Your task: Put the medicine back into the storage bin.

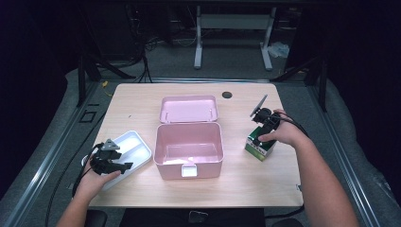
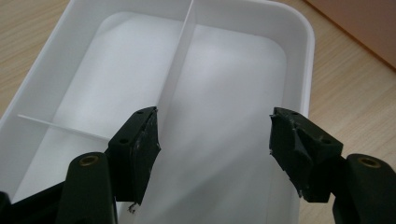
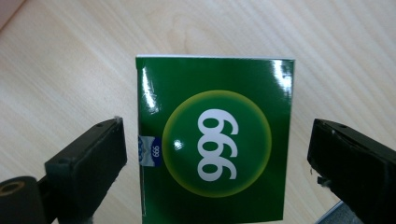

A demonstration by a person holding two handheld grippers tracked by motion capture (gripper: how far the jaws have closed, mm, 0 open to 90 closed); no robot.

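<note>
Green carton (image 3: pixel 215 140), printed with a white "999" in a yellow-ringed disc, stands on the counter (image 1: pixel 137 101) to the right of the pink box (image 1: pixel 189 151), well apart from it. The right tongs (image 3: pixel 215 158) hang directly above the carton with one jaw on either side; bare wood shows between each pad and the carton's edges, so the jaws stand wide and grip nothing. In the high view the right tongs (image 1: pixel 265 124) sit over the carton (image 1: pixel 260 147) with the hand resting at its top.

The pink box is open, its lid (image 1: pixel 189 109) lying flat behind it, and its inside looks bare. To its left lies the white tray (image 2: pixel 299 42), split by thin dividers into compartments, all of them without contents. The left tongs (image 2: pixel 212 144) hover low over the tray's near end, jaws spread wide with nothing between them; the high view shows the left tongs (image 1: pixel 111 158) at the tray's near edge (image 1: pixel 142 144).

Judged from this layout, the box has been opened and the tray taken out and set aside. The carton has not yet been gripped. Closing on it, carrying it to the box, then likely returning the tray and shutting the lid all appear to remain.
</note>
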